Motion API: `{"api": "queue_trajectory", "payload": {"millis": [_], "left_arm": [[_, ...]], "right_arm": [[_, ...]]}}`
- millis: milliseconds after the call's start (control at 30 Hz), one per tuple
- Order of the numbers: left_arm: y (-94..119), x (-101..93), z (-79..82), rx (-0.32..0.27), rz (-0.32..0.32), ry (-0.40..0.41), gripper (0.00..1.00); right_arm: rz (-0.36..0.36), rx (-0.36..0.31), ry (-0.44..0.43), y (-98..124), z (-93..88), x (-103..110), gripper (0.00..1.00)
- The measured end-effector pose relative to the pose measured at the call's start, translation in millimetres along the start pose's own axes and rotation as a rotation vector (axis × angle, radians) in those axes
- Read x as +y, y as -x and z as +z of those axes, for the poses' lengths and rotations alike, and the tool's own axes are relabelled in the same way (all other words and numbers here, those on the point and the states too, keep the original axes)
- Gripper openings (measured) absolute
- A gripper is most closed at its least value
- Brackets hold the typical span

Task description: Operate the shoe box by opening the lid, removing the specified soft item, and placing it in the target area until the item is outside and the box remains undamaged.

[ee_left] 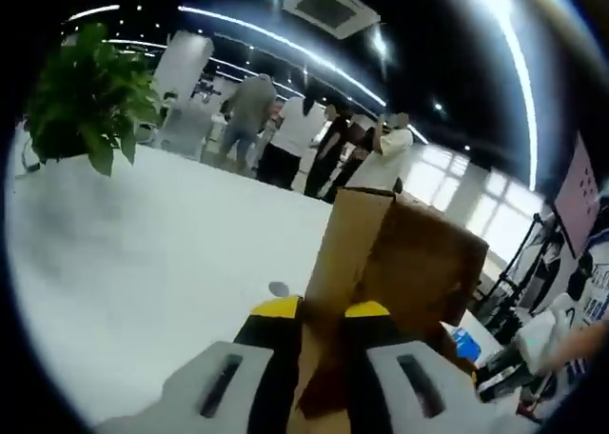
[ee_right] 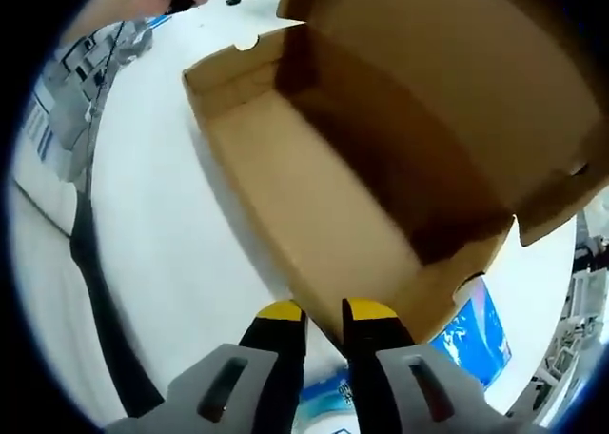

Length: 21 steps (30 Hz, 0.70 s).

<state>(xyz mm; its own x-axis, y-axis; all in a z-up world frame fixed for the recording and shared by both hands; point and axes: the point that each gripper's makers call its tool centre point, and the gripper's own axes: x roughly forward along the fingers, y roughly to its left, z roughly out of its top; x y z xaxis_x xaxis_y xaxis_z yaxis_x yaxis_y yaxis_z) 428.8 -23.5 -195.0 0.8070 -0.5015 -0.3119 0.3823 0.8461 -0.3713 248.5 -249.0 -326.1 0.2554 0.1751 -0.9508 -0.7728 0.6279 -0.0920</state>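
The left gripper (ee_left: 322,312) is pinching an upright flap of the plain brown corrugated cardboard shoe box (ee_right: 381,158), its yellow-tipped jaws pressed on either side of the board; judging by the right gripper view, that flap is likely the lid, held back so the box stays open and steady. In the left gripper view the cardboard rises toward 12 o'clock and blocks whatever lies behind it.

The right gripper (ee_right: 324,312) hovers at the box's near end wall at 6 o'clock, jaws close together with only a narrow gap; I cannot tell whether they nip the wall's edge or sit just outside it.

The box stands open on the white worktop (ee_right: 171,253), lid tipped back toward 1 o'clock. Its floor looks bare, though the far wall is in shadow. The soft item cannot be made out; a blue-and-white printed flat thing (ee_right: 464,337) lies beside the box at 5 o'clock, partly cut off and too unclear to identify.
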Motion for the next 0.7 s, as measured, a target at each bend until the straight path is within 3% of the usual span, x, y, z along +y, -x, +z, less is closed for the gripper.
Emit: {"api": "queue_trajectory", "payload": {"millis": [33,67,133,333,467,500,600,633,700], "left_arm": [[-0.3,-4.1,-0.1,-0.005,-0.008,0.008,0.11],[0.0,-1.2,-0.7,-0.012,0.027,-0.019,0.10],[1.0,-3.6,-0.8,-0.041,0.027,-0.082,0.10],[7.1,-4.4,-2.0,-0.047,0.041,-0.050,0.10],[11.1,-8.1,-0.7,-0.061,0.051,-0.065,0.10],[14.1,-10.3,-0.8,-0.064,0.044,-0.102,0.10],[18.8,-6.4,-5.6,-0.029,0.071,-0.084,0.09],[21.0,-3.8,-8.8,-0.005,0.093,-0.111,0.07],[22.5,-10.1,-6.7,-0.030,0.086,-0.132,0.07]], "right_arm": [[-0.002,0.002,0.001,-0.1,-0.1,-0.1,0.12],[-0.006,0.003,0.000,-0.3,0.0,-0.7,0.12],[-0.013,0.004,-0.021,-0.6,0.2,-1.8,0.13],[-0.021,0.007,-0.042,-0.4,-0.7,-1.0,0.13],[-0.021,0.012,-0.053,0.0,-1.5,-0.2,0.13],[-0.024,0.012,-0.067,0.2,-2.1,0.4,0.13],[-0.030,0.011,-0.085,0.4,-2.5,0.5,0.13],[-0.029,0.014,-0.094,0.5,-3.0,0.7,0.13],[-0.031,0.014,-0.093,0.2,-1.8,1.0,0.13]]}}
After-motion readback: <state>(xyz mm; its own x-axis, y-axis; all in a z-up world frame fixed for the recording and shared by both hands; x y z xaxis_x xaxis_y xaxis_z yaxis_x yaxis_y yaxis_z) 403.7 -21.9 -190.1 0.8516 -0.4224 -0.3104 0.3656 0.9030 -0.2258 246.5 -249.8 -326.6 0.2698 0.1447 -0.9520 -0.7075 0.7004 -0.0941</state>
